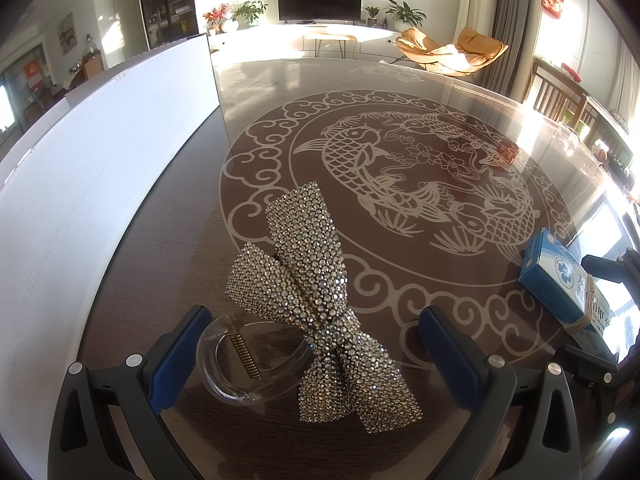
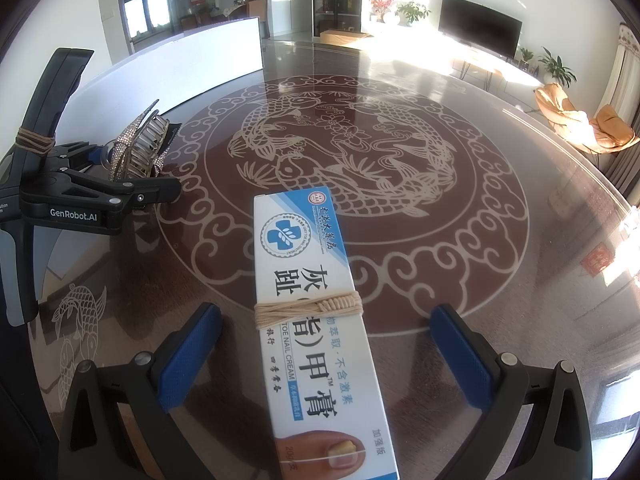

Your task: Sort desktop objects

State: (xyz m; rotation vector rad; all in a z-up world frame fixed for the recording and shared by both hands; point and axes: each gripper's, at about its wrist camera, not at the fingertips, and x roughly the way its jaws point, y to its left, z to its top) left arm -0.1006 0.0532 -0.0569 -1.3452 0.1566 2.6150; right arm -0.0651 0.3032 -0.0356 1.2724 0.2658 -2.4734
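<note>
Rhinestone hair clip (image 1: 316,312): one | cream box (image 2: 316,320): one | left gripper (image 1: 316,344), right gripper (image 2: 326,344): fingers spread

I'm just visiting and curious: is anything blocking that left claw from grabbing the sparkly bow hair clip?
Nothing visible does. The rhinestone bow hair clip already lies on the glass tabletop between the open fingers of the left gripper, with no other object in the gap. The nail cream box sits off to the right.

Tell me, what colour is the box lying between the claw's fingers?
The box is white and blue with dark lettering, tied with tan string; the right wrist view shows it best.
</note>
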